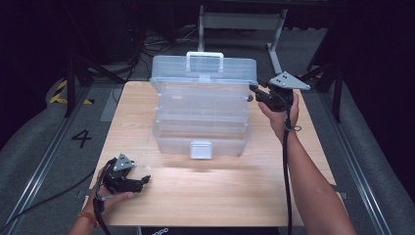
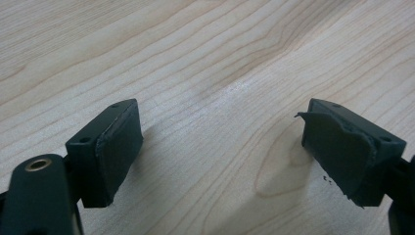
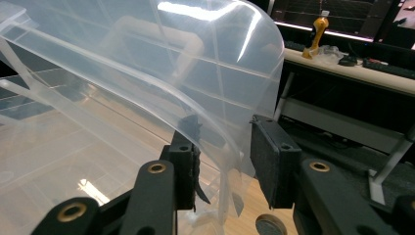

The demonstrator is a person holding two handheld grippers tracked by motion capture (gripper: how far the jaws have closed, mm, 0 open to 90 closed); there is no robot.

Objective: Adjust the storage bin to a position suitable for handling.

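While the left gripper [image 1: 145, 179] rests open and empty at the table's [image 1: 230, 196] seven o'clock, the right gripper [image 3: 222, 156], jaws apart, straddles the raised lid edge of the clear plastic toolbox [image 1: 201, 110] at centre, not yet clamped.

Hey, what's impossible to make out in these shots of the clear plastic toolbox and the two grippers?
- Whether the right gripper presses the clear plastic toolbox's lid edge: in the right gripper view the edge sits between the jaws, but contact is unclear.
- Contents of the clear plastic toolbox: high view, glare and stacked clear walls blur the trays.
- Small items on the far bench: right gripper view, too small.
- Left gripper jaw gap: high view, too small.
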